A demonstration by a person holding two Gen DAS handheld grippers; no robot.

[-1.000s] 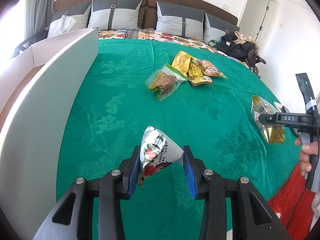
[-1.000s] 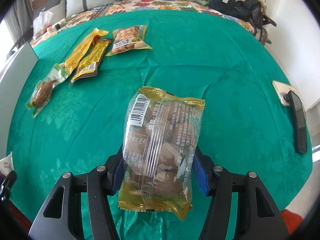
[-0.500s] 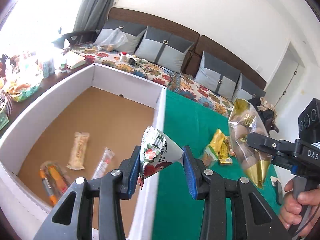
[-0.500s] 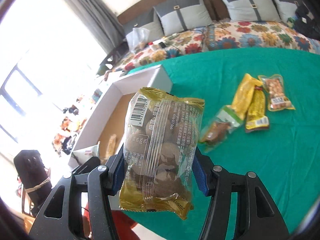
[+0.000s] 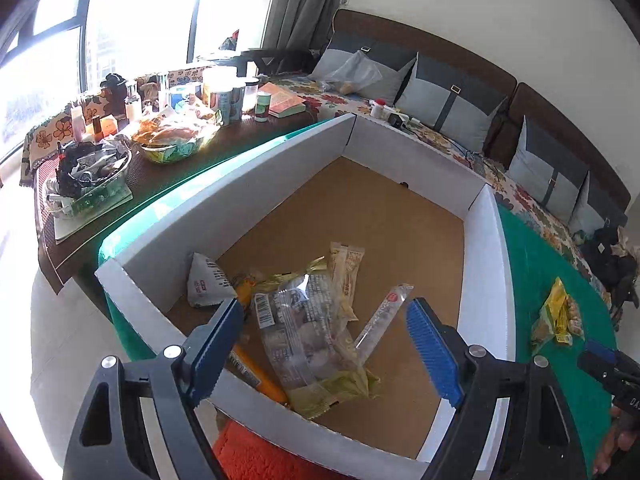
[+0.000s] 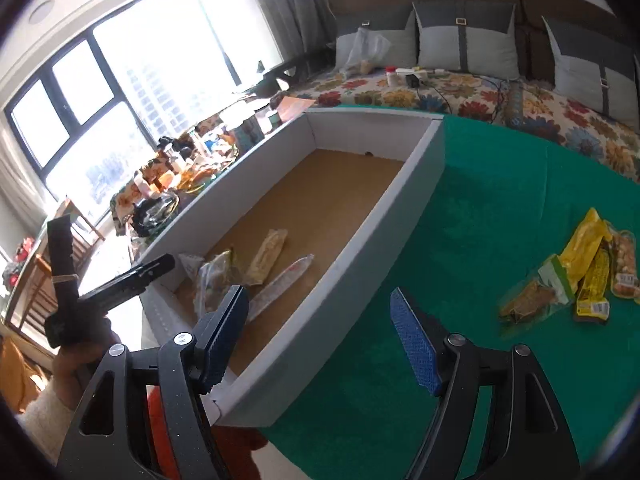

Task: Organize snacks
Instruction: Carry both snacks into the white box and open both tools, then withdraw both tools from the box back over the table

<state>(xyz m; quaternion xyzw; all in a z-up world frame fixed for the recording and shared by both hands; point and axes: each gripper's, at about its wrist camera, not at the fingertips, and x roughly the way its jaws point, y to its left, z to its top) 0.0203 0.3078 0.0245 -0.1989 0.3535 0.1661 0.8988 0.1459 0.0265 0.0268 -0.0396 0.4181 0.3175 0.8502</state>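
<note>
Cluttered side table (image 5: 132, 168) upper left, then white box (image 5: 280, 184) centre, its near wall partly hiding the clear cookie pack (image 5: 304, 332), triangular packet (image 5: 206, 282), beige bar (image 5: 346, 276) and slim stick (image 5: 382, 320) lying inside. Left tongs (image 5: 324, 344) spreading wide, nothing between; right tongs (image 6: 318, 334) likewise opening empty over the box's right wall. Only the right view clearly shows the leftover snack cluster (image 6: 576, 276) on the green bed cover (image 6: 500, 208), right of frame.

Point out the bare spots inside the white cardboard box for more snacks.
The white cardboard box has bare brown floor across its far half, up to the far wall, and along the wall beside the green cloth. The near corner is crowded: the clear gold-edged packet lies over other wrappers.
</note>
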